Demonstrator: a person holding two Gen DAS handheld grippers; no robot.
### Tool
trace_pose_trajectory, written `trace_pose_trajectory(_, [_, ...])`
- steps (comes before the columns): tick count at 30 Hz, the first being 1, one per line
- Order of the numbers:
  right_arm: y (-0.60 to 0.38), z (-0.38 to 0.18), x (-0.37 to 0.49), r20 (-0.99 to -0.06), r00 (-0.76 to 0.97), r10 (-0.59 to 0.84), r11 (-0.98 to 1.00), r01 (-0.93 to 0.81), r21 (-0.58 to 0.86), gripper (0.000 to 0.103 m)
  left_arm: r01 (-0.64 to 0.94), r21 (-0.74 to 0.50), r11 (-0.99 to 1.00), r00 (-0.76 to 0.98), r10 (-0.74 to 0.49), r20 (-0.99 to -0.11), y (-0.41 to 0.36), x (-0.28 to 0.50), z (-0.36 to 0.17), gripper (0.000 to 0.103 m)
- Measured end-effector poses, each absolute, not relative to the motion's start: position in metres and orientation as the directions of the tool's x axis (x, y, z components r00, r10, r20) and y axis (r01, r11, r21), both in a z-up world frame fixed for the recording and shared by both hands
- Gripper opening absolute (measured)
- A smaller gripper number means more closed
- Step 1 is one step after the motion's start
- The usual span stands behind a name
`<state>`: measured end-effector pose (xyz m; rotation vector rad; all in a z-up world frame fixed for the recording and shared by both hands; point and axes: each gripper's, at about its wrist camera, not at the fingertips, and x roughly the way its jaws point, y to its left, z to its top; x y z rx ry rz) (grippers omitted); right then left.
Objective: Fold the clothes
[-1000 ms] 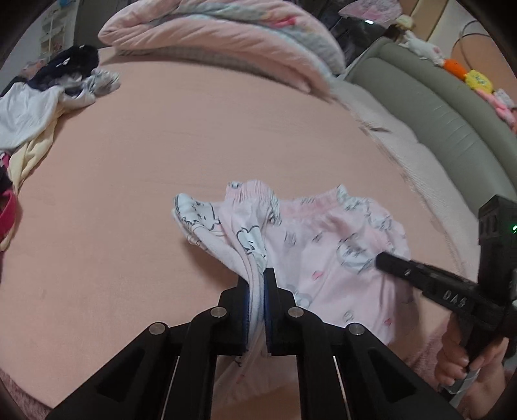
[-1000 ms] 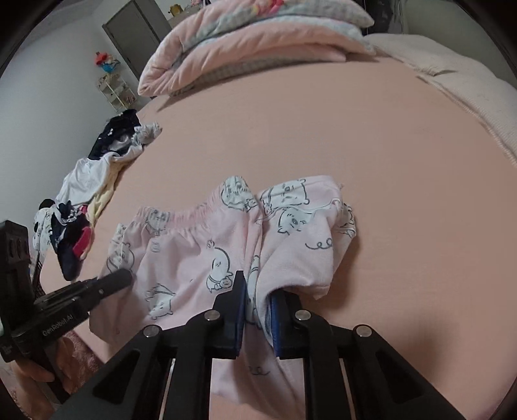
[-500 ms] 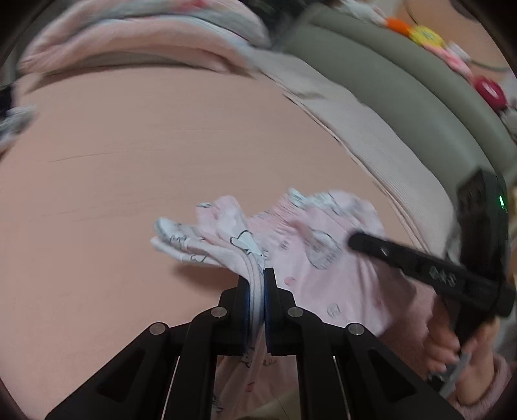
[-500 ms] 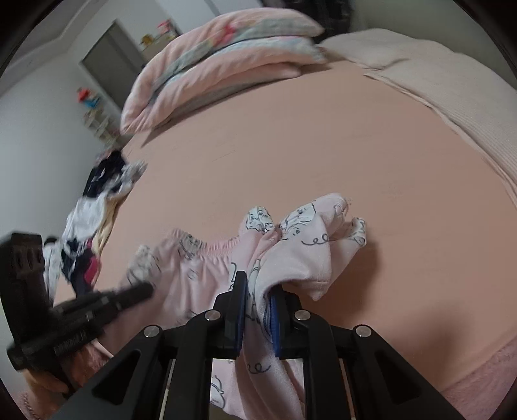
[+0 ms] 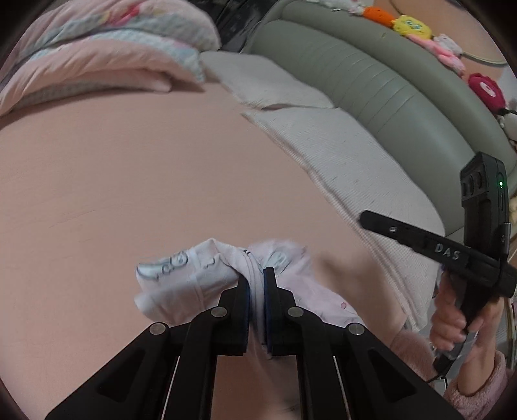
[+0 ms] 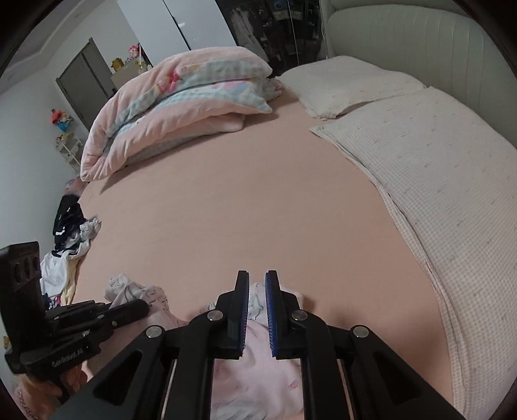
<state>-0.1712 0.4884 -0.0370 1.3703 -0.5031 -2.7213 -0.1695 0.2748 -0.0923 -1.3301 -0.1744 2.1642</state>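
On the pink bed sheet, near edge: one pair of pale pink printed pyjama trousers, bunched, lifted at the gathered part, the rest trailing down toward the cameras.

Left gripper: jaws pressed together on a thick fold of the trousers; fabric with grey cartoon print spills out to the left of the jaws, pink fabric to the right. Seen from the right wrist view as a black tool at lower left, tip among crumpled cloth.

Right gripper: jaws narrowly spread, blue pads showing, a gap between them; pink cloth lies under and behind the jaws, but whether any of it is pinched cannot be told. In the left wrist view the same tool is raised above the bed at right, held by a hand in a fluffy pink sleeve.

Further items on the bed:
- folded pink and blue quilt, far side;
- two off-white waffle-textured pillows, right side, touching end to end;
- heap of mixed clothes, dark, white and yellow, left edge.

Behind the pillows: padded grey-green headboard with soft toys along its top.
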Motion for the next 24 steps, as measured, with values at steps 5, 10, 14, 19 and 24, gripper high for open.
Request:
trace_pose_trajectory(5, [0.485,-0.087,-0.155,-0.831,-0.504,-0.235,-0.934,-0.121,0.337,0.009,-0.304,-0.439,-0.845,-0.274,0.519,-0.81,0.239,-0.137,-0.124,0.005])
trace_pose_trajectory(10, [0.467,-0.113,-0.138,-0.858,-0.453,-0.242,-0.942,-0.101,0.32,0.014,-0.214,-0.496,-0.841,-0.227,0.537,-0.812,0.207,-0.098,-0.152,0.006])
trace_pose_trajectory(14, [0.458,-0.11,-0.127,-0.854,-0.467,-0.227,-0.959,-0.045,0.279,0.053,-0.147,-0.569,-0.809,-0.204,0.588,-0.783,0.198,-0.088,-0.169,0.006])
trace_pose_trajectory(19, [0.466,-0.113,-0.134,-0.866,-0.46,-0.197,-0.976,0.013,0.215,0.07,-0.09,-0.593,-0.8,-0.243,0.595,-0.766,0.201,-0.086,-0.177,0.019])
trace_pose_trajectory(24, [0.465,-0.142,-0.159,-0.888,-0.363,-0.282,-0.958,0.064,0.279,0.071,-0.028,-0.651,-0.759,-0.227,0.639,-0.735,0.205,-0.087,-0.187,0.037])
